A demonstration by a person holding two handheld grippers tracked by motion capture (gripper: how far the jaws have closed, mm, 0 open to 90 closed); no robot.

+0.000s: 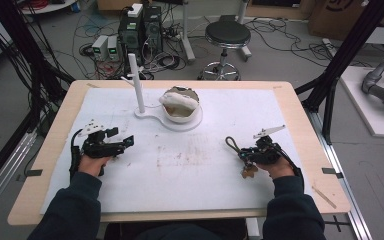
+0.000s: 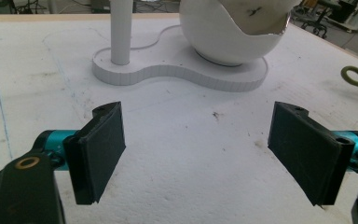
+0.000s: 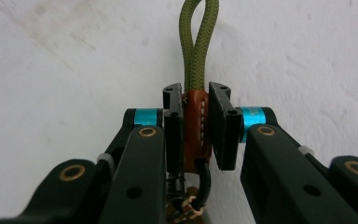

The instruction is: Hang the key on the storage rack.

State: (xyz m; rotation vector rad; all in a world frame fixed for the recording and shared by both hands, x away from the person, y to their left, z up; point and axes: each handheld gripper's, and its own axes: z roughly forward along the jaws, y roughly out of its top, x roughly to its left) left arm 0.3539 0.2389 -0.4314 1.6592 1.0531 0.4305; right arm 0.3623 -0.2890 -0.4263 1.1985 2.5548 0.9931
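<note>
Leather keychain tab (image 3: 196,126) pinched in right claw (image 3: 196,122) — left claw (image 2: 198,149) spread over bare mat (image 1: 180,170).

No readable text, label, brand, number or sign anywhere. Cardboard box (image 1: 336,15) on floor beyond worktop (image 1: 300,100), right of stool (image 1: 227,35), bears dark printed mark, too blurred and cropped to read. Computer towers (image 1: 141,27) left of stool: no legible lettering. Leather tab (image 3: 196,126) of key strap: stitching, no stamp readable.
</note>
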